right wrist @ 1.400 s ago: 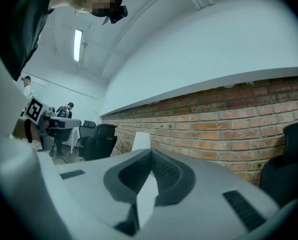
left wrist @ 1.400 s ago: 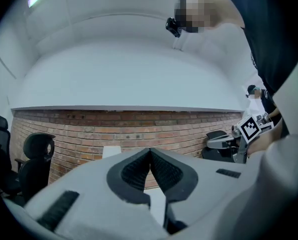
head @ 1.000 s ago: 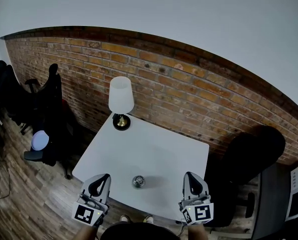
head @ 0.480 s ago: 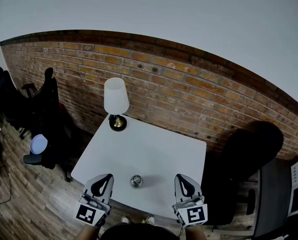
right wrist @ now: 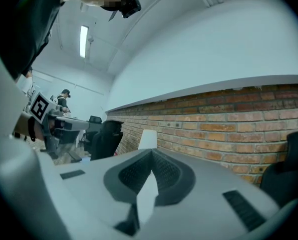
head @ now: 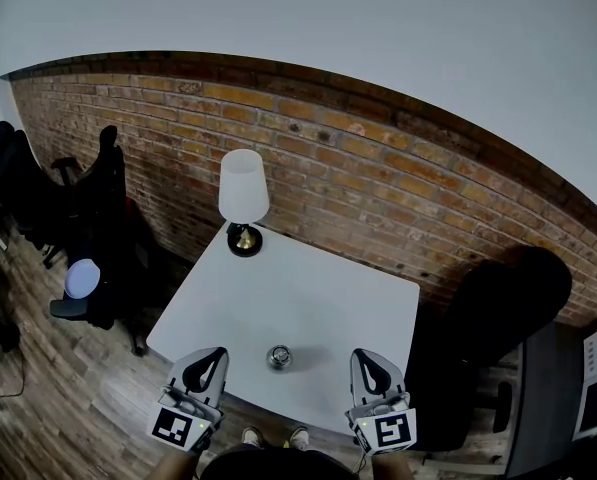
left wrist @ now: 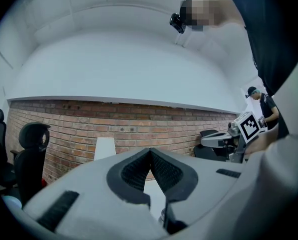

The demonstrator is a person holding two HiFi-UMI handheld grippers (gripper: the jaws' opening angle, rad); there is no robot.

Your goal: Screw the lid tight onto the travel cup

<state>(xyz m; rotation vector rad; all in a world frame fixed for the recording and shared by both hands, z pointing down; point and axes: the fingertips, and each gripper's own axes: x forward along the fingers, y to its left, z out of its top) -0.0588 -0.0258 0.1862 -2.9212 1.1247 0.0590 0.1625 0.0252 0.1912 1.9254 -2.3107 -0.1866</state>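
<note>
The travel cup (head: 279, 357) is a small metallic cylinder seen from above, standing near the front edge of the white table (head: 308, 298). From this height I cannot make out how its lid sits. My left gripper (head: 207, 362) hovers at the table's front edge, left of the cup, jaws shut and empty. On the cup's other side my right gripper (head: 370, 361) is held at the same height, also shut and empty. In the left gripper view the pads (left wrist: 139, 169) meet at the tip; in the right gripper view the pads (right wrist: 164, 173) also meet.
A lamp (head: 243, 200) with a white shade and brass base stands at the table's far left corner. Behind the table runs a brick wall (head: 378, 188). Black office chairs (head: 88, 218) stand to the left, and a dark chair (head: 503, 308) is at the right.
My right gripper has shifted a little to the left, closer to the cup. The head view swayed slightly. The left gripper and the cup stay put.
</note>
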